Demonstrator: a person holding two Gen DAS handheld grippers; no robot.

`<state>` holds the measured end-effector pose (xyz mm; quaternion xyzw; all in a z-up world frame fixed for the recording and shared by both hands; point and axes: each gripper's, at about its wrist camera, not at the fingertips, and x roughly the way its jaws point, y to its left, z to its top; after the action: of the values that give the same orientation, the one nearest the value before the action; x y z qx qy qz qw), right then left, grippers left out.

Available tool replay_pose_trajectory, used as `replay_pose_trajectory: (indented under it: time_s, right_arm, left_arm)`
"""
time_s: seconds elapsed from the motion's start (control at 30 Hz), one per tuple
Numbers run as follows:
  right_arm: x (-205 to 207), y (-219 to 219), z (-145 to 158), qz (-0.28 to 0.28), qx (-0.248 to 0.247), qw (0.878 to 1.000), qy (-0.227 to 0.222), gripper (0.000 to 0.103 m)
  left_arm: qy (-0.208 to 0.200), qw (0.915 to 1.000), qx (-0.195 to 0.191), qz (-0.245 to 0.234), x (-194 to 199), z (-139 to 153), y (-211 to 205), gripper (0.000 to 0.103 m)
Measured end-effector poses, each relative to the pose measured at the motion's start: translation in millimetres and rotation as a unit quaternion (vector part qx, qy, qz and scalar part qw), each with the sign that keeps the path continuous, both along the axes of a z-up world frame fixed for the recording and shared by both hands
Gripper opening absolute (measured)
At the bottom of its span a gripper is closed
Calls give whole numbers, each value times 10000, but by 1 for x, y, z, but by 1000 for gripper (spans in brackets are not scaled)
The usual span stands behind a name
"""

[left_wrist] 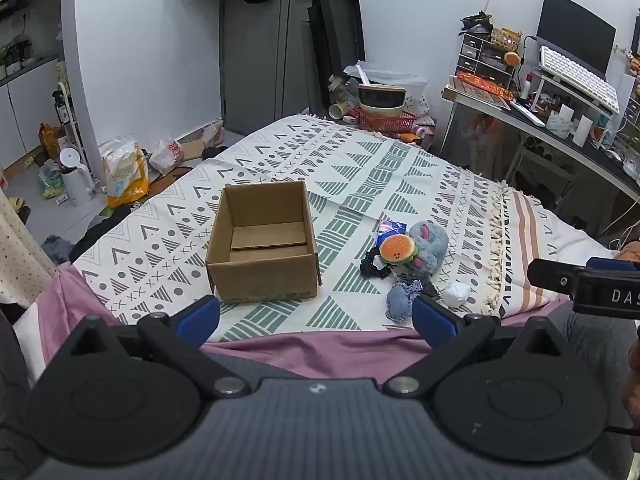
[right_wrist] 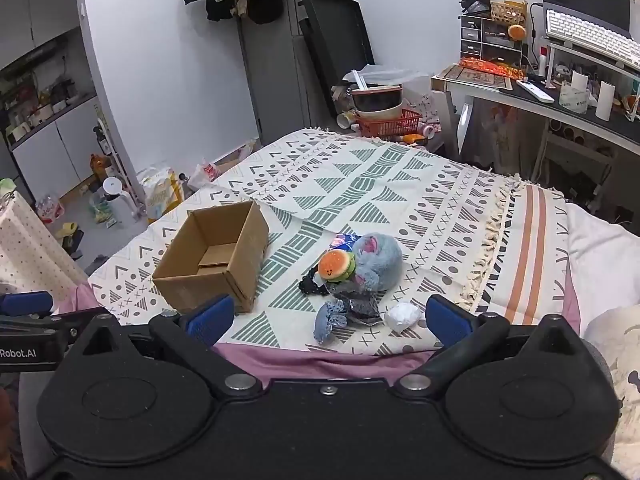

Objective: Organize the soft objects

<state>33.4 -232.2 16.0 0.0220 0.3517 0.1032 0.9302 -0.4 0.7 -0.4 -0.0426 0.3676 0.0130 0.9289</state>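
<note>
An open cardboard box (left_wrist: 262, 242) (right_wrist: 212, 258) stands empty on the patterned blanket (left_wrist: 360, 160). Right of it lies a heap of soft things: a blue-grey plush (left_wrist: 430, 242) (right_wrist: 378, 260), a small burger plush (left_wrist: 398, 250) (right_wrist: 336, 266), a blue denim scrunchie (left_wrist: 402, 300) (right_wrist: 329, 320), a black lace piece (left_wrist: 374, 266) (right_wrist: 312, 286) and a white crumpled ball (left_wrist: 456, 294) (right_wrist: 402, 316). My left gripper (left_wrist: 316, 316) hangs open over the near bed edge, short of the box. My right gripper (right_wrist: 328, 316) is open too, in front of the heap, nothing between its fingers.
A desk (right_wrist: 560, 100) with keyboard and clutter stands at the far right. A red basket (right_wrist: 388, 122) with stacked bowls sits beyond the bed's far end. Bags and a white kettle (left_wrist: 76, 180) crowd the floor on the left. A pink sheet (left_wrist: 320, 354) lines the near edge.
</note>
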Motion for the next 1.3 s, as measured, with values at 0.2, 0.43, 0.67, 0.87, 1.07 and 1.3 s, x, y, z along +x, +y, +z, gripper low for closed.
replay_pose_trajectory:
  time_s: [0.2,0.43,0.67,0.87,1.07,1.3]
  right_arm:
    - [4,1,-5,-1,3,10000,-12,103]
    - [4,1,-4,-14,5,10000,-14,103]
    - [3,2,-4,7,-24,10000,-33,103]
    - [3,1,-4,19,-8,10000,-36,103]
    - [2,2,-3,2,-24,10000,-56,103]
    - [1,2,-3,2,-20,10000,-53,103]
  left_arm:
    - [-24,10000,-7,31,-6,11,-4,102]
    - [-20,10000,-18,25,-10,13,-3,102]
    - [-17,10000,-24,21,-12,15,-5,102]
    - [-16,10000,-25,16,-12,15,-5,102]
    - [-27,10000,-34,16,-14,18,-7,102]
    - [-27,10000,-43,18,-17,22,-8,102]
